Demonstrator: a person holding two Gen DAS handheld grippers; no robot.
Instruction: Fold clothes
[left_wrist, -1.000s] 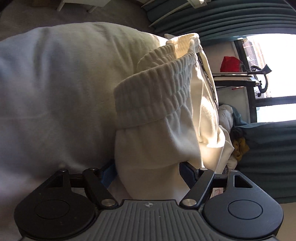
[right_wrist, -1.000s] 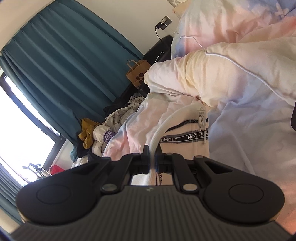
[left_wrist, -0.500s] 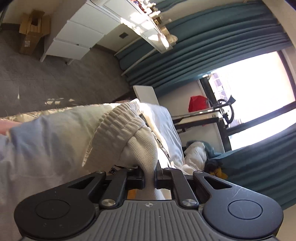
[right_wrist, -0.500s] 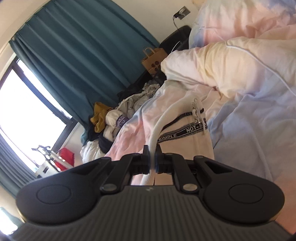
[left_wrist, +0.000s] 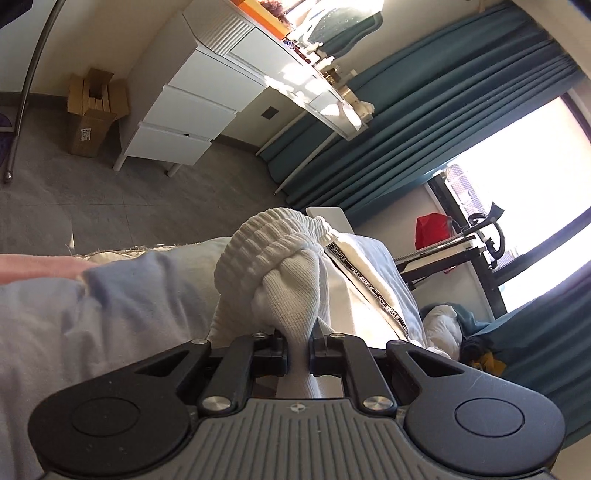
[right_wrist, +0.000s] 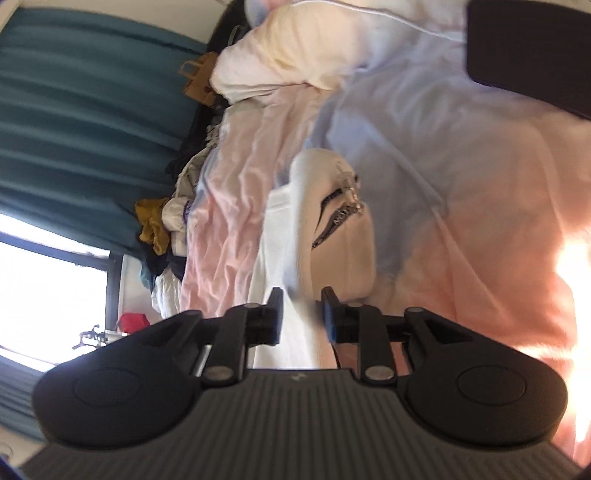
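1. Left gripper (left_wrist: 298, 345): jaws pinched tight on a bunched fold of the white sweatpants (left_wrist: 284, 273) beside the ribbed waistband, which stands raised above the pale bedding (left_wrist: 92, 314).
2. Open grey floor (left_wrist: 129, 199) lies past the bed edge, before the white drawer unit (left_wrist: 184, 122).
3. Right gripper (right_wrist: 301, 314): jaws apart, white cloth between them; contact cannot be judged, as the view is blurred.
4. The sweatpants lie on the pink-and-blue duvet (right_wrist: 461, 184), and a clothes pile (right_wrist: 166, 225) sits at its far edge.
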